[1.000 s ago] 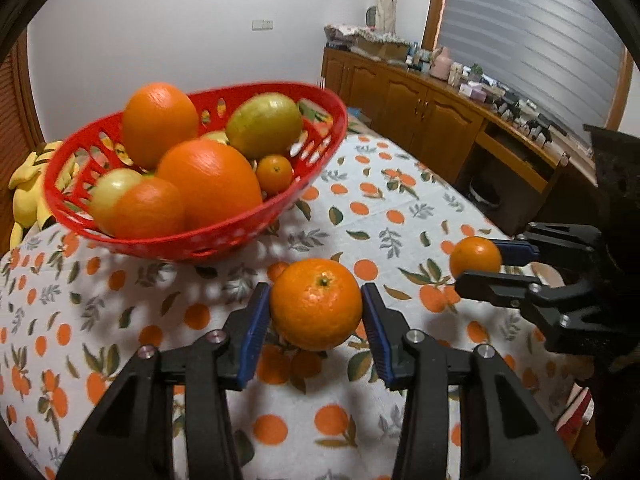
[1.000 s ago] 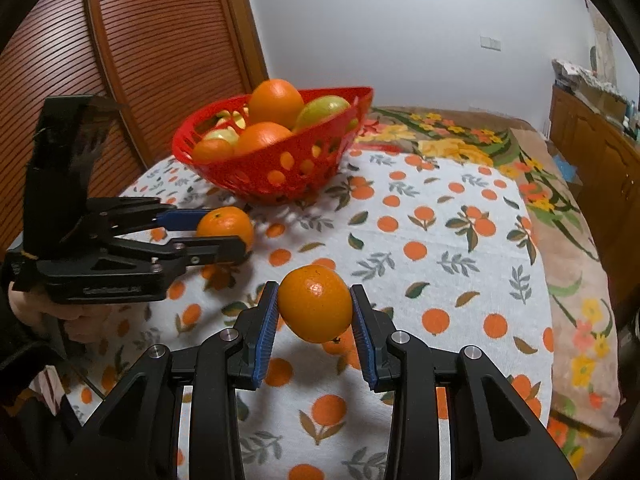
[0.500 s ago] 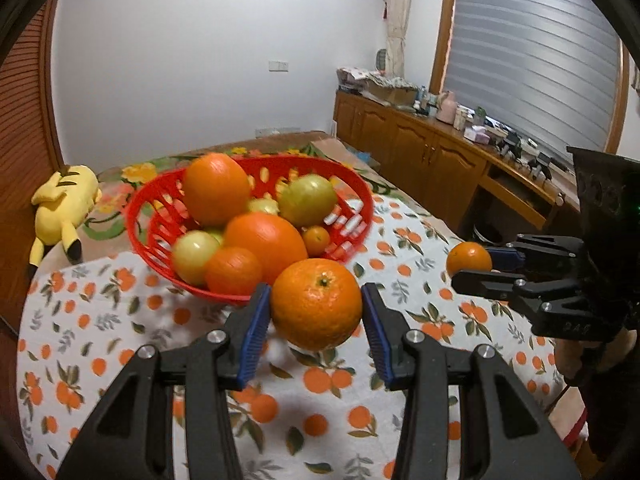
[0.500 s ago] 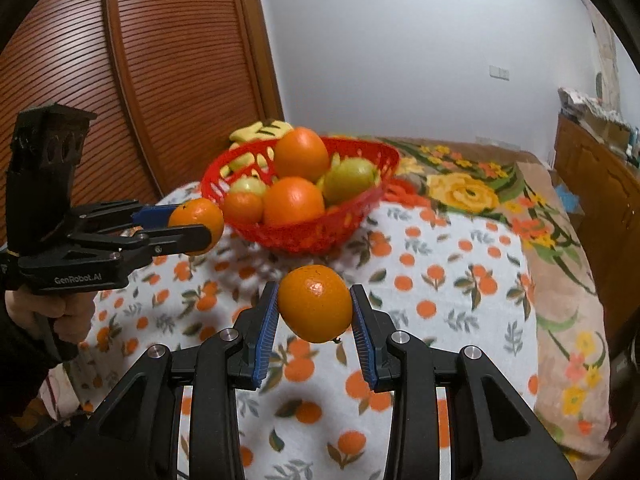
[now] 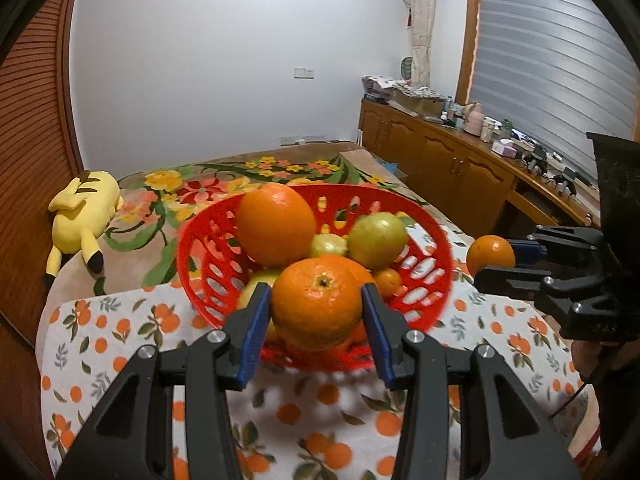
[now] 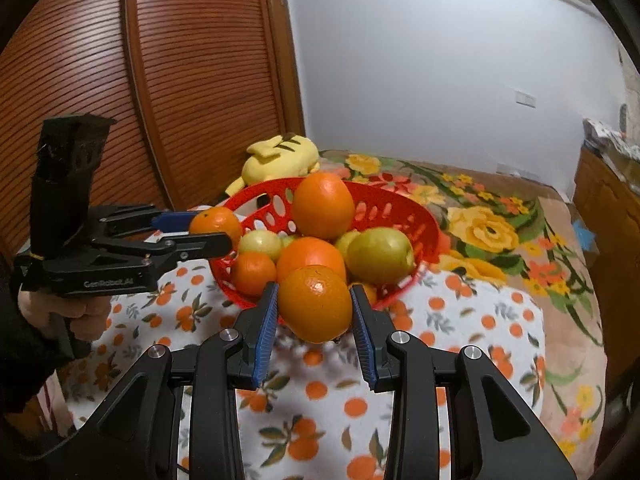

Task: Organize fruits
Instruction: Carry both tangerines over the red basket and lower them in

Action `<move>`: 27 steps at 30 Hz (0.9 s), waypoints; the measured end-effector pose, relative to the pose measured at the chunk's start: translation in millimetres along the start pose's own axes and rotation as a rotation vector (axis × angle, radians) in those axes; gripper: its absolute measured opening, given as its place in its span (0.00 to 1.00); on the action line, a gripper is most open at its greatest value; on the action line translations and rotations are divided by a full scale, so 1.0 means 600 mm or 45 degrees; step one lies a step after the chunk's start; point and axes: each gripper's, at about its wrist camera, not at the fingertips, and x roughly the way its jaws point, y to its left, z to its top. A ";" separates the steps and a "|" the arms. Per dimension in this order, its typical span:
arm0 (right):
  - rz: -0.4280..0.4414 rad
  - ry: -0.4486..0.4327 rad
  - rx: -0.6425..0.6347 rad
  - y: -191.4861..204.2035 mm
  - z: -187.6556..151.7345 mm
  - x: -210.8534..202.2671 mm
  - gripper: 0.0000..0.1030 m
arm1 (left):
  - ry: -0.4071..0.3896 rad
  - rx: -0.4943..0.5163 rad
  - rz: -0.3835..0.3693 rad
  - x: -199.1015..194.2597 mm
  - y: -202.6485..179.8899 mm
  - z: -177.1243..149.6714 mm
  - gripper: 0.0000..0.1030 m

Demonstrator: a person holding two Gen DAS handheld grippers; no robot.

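Left wrist view: the left gripper clamps an orange across its middle, just before the red basket; firm, round, roll-prone.

Right wrist view: the right gripper pinches a second orange likewise, near the rim.

Setting as I see it through the wrist cameras: a home bedroom.
- Bed with floral blanket, centre of the left view.
- Yellow plush toy lying on it, at left.
- Orange-print cloth spread over the near end, lower frame.
- Ribbed wooden wardrobe doors, upper left of the right view.
- Wooden cabinets along the wall at right, tops cluttered with boxes and bottles.
- Window blind, upper right; tied curtain beside it.
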 end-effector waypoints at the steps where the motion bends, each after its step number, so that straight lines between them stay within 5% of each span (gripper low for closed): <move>1: 0.001 0.007 -0.010 -0.001 0.006 0.010 0.34 | 0.003 -0.003 0.004 0.007 0.007 0.004 0.43; 27: -0.033 0.036 -0.030 -0.038 0.085 0.131 0.34 | 0.004 -0.051 0.031 0.079 0.082 0.028 0.43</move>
